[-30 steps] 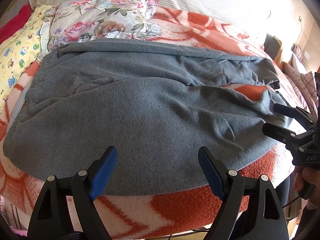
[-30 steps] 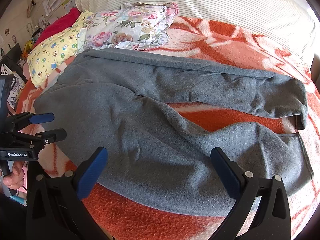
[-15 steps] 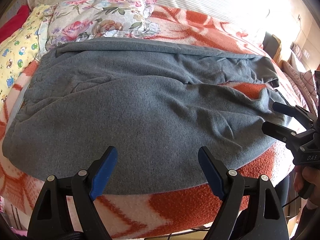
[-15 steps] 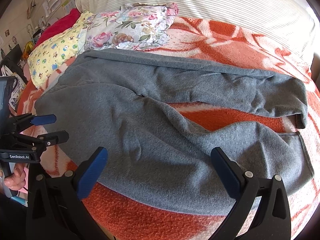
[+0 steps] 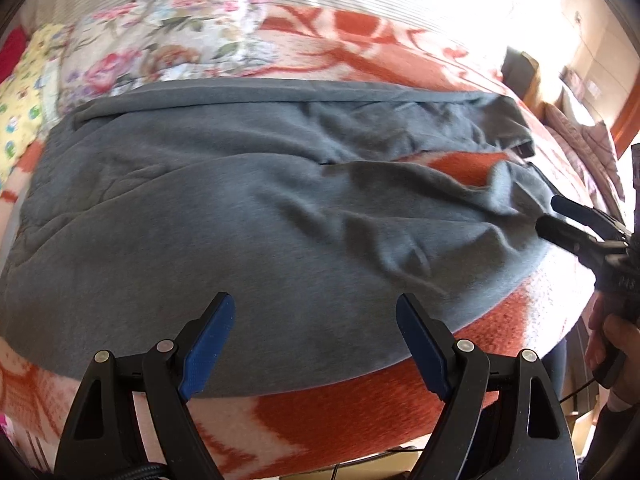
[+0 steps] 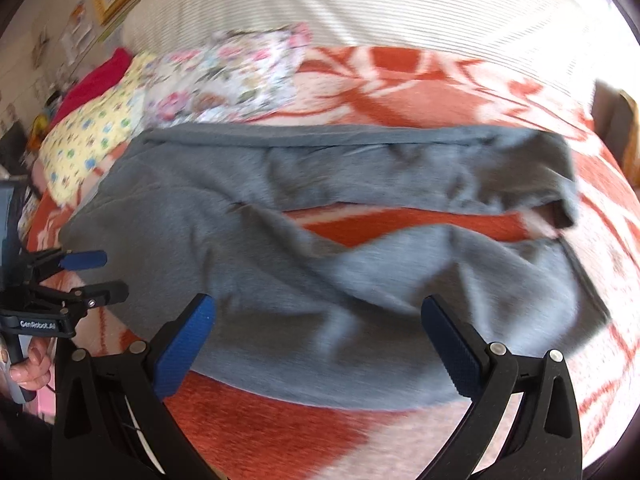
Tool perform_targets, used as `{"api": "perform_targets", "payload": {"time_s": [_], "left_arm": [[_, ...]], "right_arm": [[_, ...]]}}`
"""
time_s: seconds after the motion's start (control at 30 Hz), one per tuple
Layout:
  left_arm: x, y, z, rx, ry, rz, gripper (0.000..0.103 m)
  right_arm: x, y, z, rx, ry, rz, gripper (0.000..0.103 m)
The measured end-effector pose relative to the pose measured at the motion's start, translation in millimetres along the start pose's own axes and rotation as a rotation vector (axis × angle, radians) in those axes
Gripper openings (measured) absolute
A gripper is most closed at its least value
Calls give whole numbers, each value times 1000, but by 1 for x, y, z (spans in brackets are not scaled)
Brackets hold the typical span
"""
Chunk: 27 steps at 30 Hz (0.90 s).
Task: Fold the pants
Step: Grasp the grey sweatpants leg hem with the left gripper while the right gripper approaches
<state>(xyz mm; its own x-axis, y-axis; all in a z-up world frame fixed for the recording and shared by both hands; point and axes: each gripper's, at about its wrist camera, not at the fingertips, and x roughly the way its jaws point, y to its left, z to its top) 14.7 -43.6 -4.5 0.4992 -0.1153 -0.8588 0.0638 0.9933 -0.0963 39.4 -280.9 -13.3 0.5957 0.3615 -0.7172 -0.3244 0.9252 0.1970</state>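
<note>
- Bed (image 5: pixel 360 412): covered by an orange-and-cream blanket (image 6: pixel 400 80), it carries the whole garment; a floral pillow (image 5: pixel 168 48) and a yellow printed pillow (image 6: pixel 88 136) lie beyond the far edge of the cloth.
- Pants (image 5: pixel 248 232): grey fleece, spread flat across the blanket, waist toward the left side, the two legs running toward the right and parted by a wedge of bare blanket. The near leg is rumpled; the far leg lies straighter.
- Left tool (image 5: pixel 316 344): jaws wide apart, holding nothing, poised over the near edge of the waist end.
- Right tool (image 6: pixel 316 340): jaws likewise wide apart and empty, poised over the near leg toward its cuff.
- Step in hand, as judged: seize the near edge at two points. Each tool should bite both layers well inside the hem, then lift evenly so the near leg lands squarely on the far one, cuffs aligned.
</note>
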Motion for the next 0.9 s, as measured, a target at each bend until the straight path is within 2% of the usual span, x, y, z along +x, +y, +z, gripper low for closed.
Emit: {"api": "perform_targets", "payload": {"time_s": [0.2,0.47,0.7,0.73,0.87,0.9], "left_arm": [[7,-47,24,112,-10,-57,83],[30,-127,74,290,-27,-135,83],[67,-189,110,396,18,-183,83],[73,-196,114,409,26,-196,83],[103,-228,128,464,78,-224,83],[113,-235,130,478,99,-215,83]], "right_arm": [[-25,-71,-12,168,-38,-114,103],[-51,-154,-28,357,-101,-198,103],[-47,-199,-40,480,-113,-186,102],[-44,-204,-40,494,-108,-189,100],[-29,-223,-43,540,-86,-179,77],[-24,-226,-43,547,-77,-175,74]]}}
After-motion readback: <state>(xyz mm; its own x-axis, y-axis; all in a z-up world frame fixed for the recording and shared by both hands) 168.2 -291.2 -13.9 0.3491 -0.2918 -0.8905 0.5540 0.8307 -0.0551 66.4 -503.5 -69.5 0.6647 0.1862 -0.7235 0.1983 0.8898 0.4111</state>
